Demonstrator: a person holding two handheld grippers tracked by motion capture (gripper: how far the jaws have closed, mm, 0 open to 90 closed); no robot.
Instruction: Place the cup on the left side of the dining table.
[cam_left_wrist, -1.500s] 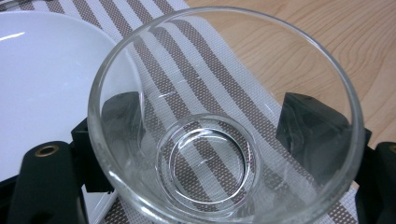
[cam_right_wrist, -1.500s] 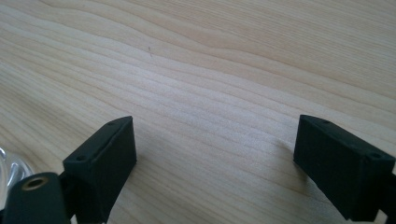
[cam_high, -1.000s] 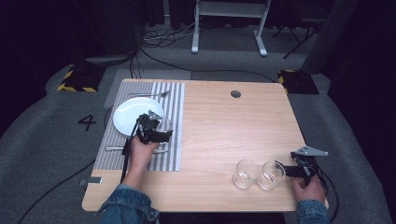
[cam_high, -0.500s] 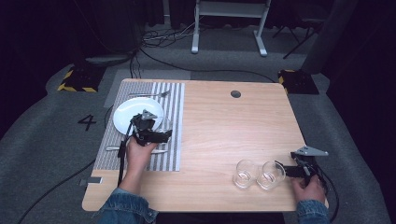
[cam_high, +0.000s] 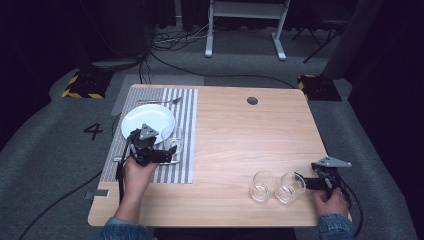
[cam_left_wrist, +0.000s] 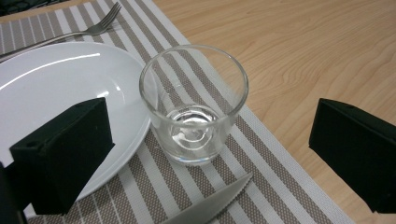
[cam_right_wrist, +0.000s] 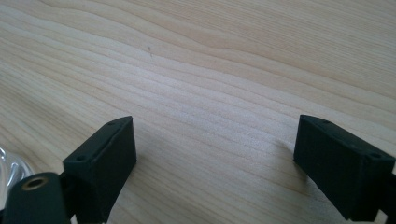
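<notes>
Surface is mostly bare wood: open room across the middle and the far right, nothing to dodge there.

Striped placemat covers the left strip. White plate sits on its far half, with a fork lying beyond the plate along the mat's far edge.

Your left gripper is over the near half of the mat, fingers spread wide and holding nothing. The glass stands upright on the mat, dead ahead and centred between them, just beside the plate rim. Its axis is vertical, so the grab is a straight push forward, then close across the wall. Tight side is the plate: the left finger rides over the plate edge. A knife lies on the mat just short of the glass, under your approach line, so keep the fingers above it.

Your right gripper is at the near right corner, close to the surface edge, fingers also spread and empty over bare wood. Two more glasses stand side by side just to its left, the nearer one close to the fingertips.

Left hand is far nearer the mat glass; I'd say that's the active side.
</notes>
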